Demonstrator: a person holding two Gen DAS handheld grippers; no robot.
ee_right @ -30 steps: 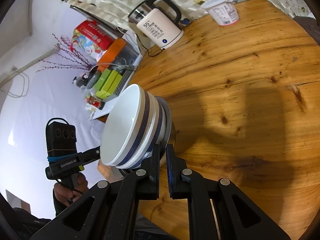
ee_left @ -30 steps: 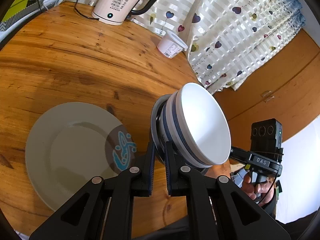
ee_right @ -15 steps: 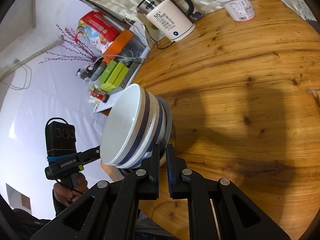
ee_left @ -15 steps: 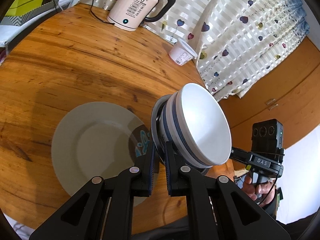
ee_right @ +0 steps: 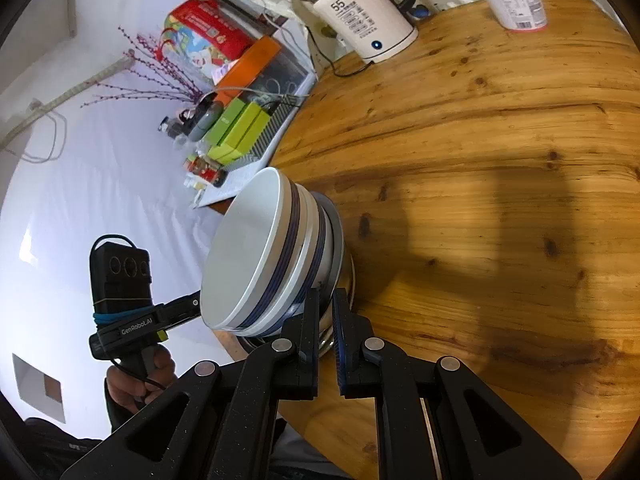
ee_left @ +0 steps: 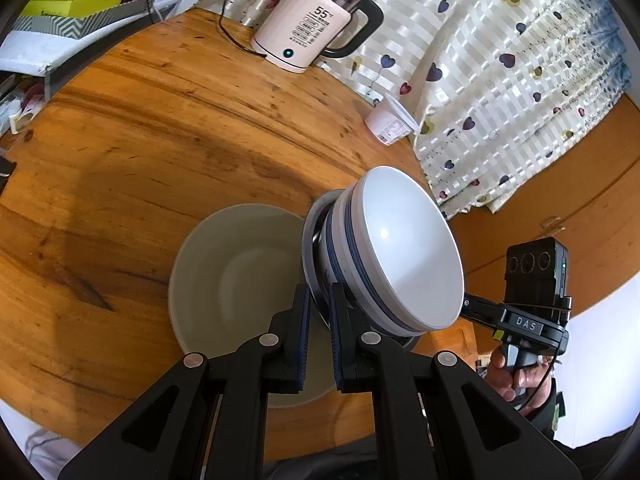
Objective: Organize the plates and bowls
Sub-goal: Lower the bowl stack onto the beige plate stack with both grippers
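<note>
Wooden round surface [ee_left: 160, 128] under both claws, grain running crosswise, shadow patches across it. Patterned heart curtain [ee_left: 500, 60] beyond the far edge, ahead and right of the left claw.

Grey-green plate [ee_left: 232, 280] flat on the surface, directly ahead of and partly beneath the left claw [ee_left: 318, 312]; near rim hidden by the claw's fingers.

Stack of bowls [ee_left: 400, 256], white with blue bands, seated on a thin metal-looking dish, held off the surface and tilted so the top bowl's mouth faces the right side of the left view. Same stack [ee_right: 272, 264] in the right view, mouth facing left.

Left claw closed on the stack's lower rim. Right claw [ee_right: 326, 316] closed on the opposite rim of the same stack. Stack just right of the plate in the left view, overlapping its edge in the picture; contact with the plate not determinable.

Kettle [ee_left: 316, 28], cream body, black handle, display reading 55, far ahead of the left claw at the surface's edge. Small white tub [ee_left: 390, 124] ahead and right, near the curtain.
</note>
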